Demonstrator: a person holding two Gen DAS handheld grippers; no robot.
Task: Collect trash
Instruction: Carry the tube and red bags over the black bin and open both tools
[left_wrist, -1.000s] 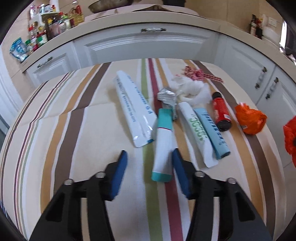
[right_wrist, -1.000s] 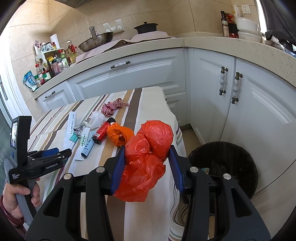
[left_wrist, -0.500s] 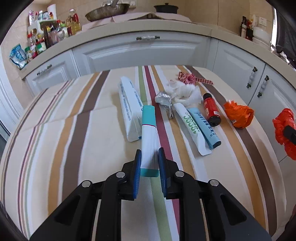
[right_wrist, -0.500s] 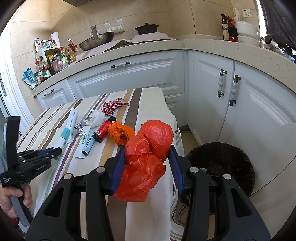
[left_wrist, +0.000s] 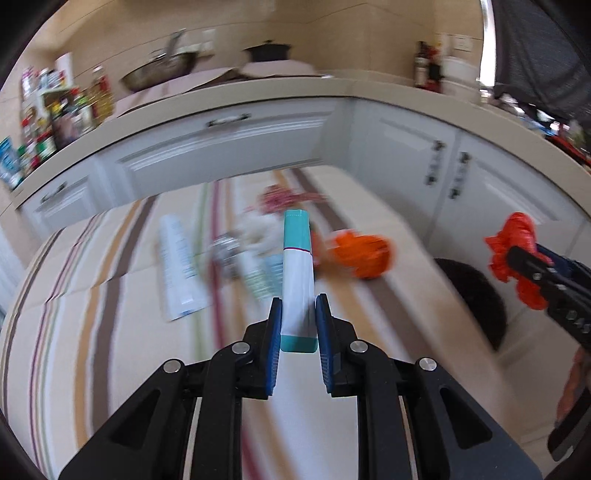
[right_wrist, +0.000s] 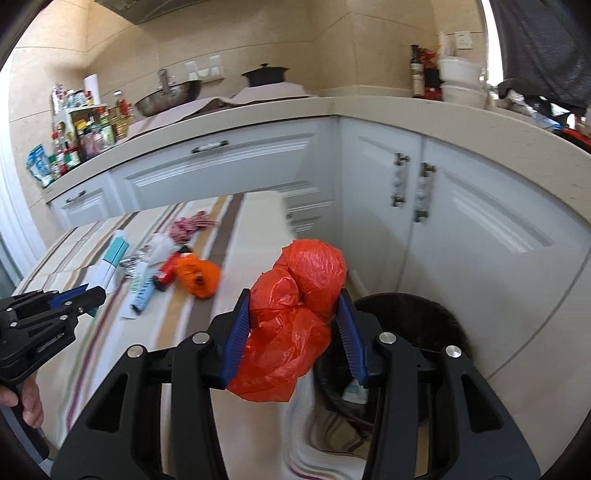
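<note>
Both loads were in transit to the bin (right_wrist: 424, 306), at lower right of the right view. The left gripper (left_wrist: 298, 325) had clenched a tube (left_wrist: 297, 273), lifted off the table (left_wrist: 92, 332); the right gripper (right_wrist: 295, 328) clamped a red bag (right_wrist: 295, 314). Next, judged: carry each over the bin and release. On the table lay one orange bag (right_wrist: 197, 275), two more tubes, one red bottle (right_wrist: 168, 271).

a striped cloth (right_wrist: 236, 258) covers the counter (right_wrist: 258, 206). on it lie a red-and-white checked rag (right_wrist: 192, 226) at the far end, a white crumpled tissue (right_wrist: 161, 246), a crushed foil wrapper (right_wrist: 129, 263), a red bottle (right_wrist: 168, 272), an orange bag (right_wrist: 197, 275), a pale blue tube (right_wrist: 142, 291) and a long white packet (left_wrist: 179, 269), all near together. the black bin (right_wrist: 417, 332) stands on the floor beside it.
</note>
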